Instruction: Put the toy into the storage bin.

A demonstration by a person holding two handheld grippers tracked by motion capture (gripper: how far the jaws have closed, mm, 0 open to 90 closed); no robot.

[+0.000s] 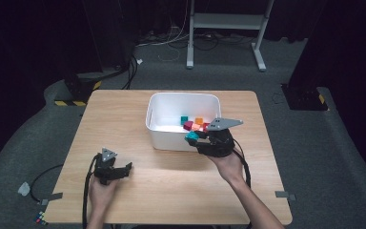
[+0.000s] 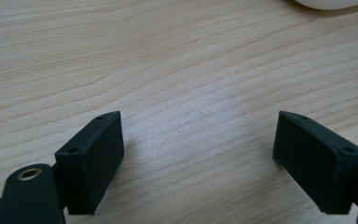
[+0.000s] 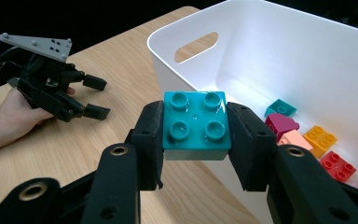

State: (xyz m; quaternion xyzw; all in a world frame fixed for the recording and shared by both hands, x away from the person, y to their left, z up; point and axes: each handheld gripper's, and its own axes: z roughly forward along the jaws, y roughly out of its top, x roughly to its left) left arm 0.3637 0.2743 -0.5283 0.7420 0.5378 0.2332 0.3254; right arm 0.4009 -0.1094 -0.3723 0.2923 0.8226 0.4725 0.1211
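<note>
Right gripper view: right claw (image 3: 196, 135) clamped on a teal brick (image 3: 195, 125), studs up, held at the near rim of the white bin (image 3: 186, 74), over the tabletop (image 3: 74, 149) side of the wall. Confirmed in the high view: teal brick (image 1: 191, 137) at the bin (image 1: 171, 138) front edge, right claw (image 1: 196, 139) just outside the wall.

Progress, judged: one brick in transit at the rim; direction of transfer, into or out of the bin, not readable from a single moment. Inside the bin: a second teal brick (image 3: 279, 108), a magenta (image 3: 282, 125), a pink (image 3: 294, 139), an orange (image 3: 320, 138) and a red (image 3: 338, 165). No loose bricks seen on the tabletop. Remaining work dependent on direction: either one drop or several more picks.

Left claw (image 1: 124, 169) open and empty, low over bare wood, well apart from the bin; pads (image 2: 93, 158) spread wide in the left gripper view.

Hidden or unclear: bin floor behind the near wall in the high view; right bin corner cut off in the right gripper view; small coloured items at the floor edge, lower left, too small to identify.
</note>
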